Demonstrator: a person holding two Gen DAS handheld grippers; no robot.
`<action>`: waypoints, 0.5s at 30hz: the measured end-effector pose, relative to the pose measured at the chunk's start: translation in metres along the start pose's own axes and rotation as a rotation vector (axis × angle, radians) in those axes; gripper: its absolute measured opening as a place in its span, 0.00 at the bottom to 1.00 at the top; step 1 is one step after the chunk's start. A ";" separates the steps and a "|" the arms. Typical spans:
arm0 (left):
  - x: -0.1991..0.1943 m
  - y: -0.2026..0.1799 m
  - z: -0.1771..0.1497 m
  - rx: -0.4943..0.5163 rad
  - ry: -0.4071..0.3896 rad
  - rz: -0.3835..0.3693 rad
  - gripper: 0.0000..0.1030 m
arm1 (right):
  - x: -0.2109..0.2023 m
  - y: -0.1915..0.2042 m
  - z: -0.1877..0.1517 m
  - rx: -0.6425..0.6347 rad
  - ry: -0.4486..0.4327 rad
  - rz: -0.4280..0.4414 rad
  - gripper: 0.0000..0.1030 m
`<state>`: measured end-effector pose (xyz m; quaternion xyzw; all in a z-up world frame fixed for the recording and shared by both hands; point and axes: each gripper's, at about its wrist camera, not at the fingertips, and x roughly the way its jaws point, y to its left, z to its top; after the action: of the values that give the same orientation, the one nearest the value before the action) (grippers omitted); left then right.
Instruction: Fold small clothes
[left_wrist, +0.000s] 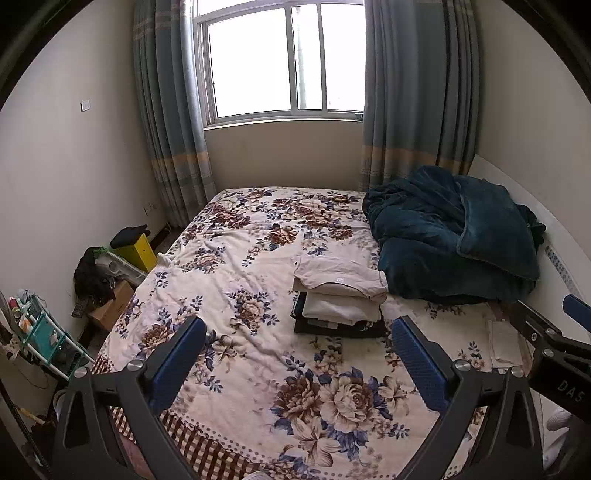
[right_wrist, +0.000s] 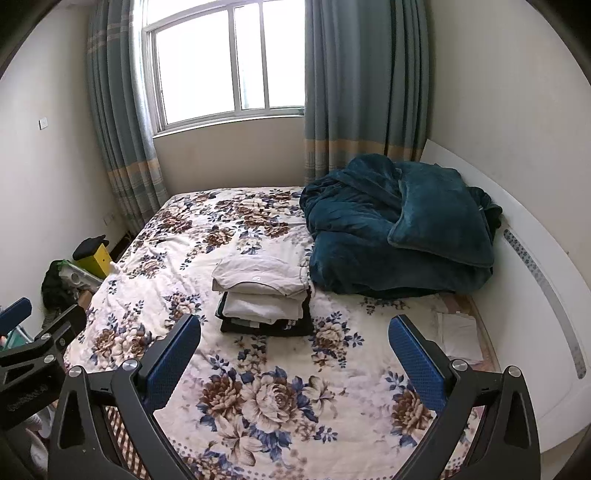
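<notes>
From the left wrist, the left gripper (left_wrist: 299, 347) hangs over the bed (left_wrist: 236, 295), fingers spread wide and empty; a stack of folded clothes (left_wrist: 338, 299) sits beside the teal blanket (left_wrist: 450, 236).

From the right wrist, the right gripper (right_wrist: 295, 343) is equally wide and empty, with what may be folded white cloth (right_wrist: 458, 332) near the headboard edge.

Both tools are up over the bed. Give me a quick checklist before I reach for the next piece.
1. Left tool open and empty: ok.
2. Right tool open and empty: ok.
3. Folded stack upright on the bed, beige piece on top: ok.
4. Bare bedspread in front of the stack for folding: ok.
5. Next piece to fold: only a small white item near the headboard; whether it needs folding: cannot tell.
6. Blanket apart from the stack: ok, though close.
</notes>
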<state>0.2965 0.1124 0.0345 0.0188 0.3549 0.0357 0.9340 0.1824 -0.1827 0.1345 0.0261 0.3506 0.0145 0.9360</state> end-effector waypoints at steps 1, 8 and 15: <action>0.000 0.000 0.000 0.001 -0.001 0.001 1.00 | 0.000 0.001 0.000 0.000 -0.002 0.001 1.00; -0.001 0.001 0.000 0.003 -0.009 0.013 1.00 | 0.001 0.003 -0.002 -0.001 -0.001 0.016 1.00; 0.001 -0.001 0.001 -0.001 -0.004 0.014 1.00 | 0.002 0.005 -0.002 -0.006 0.001 0.016 1.00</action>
<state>0.2975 0.1114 0.0347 0.0211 0.3531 0.0424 0.9344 0.1825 -0.1777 0.1321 0.0260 0.3508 0.0228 0.9358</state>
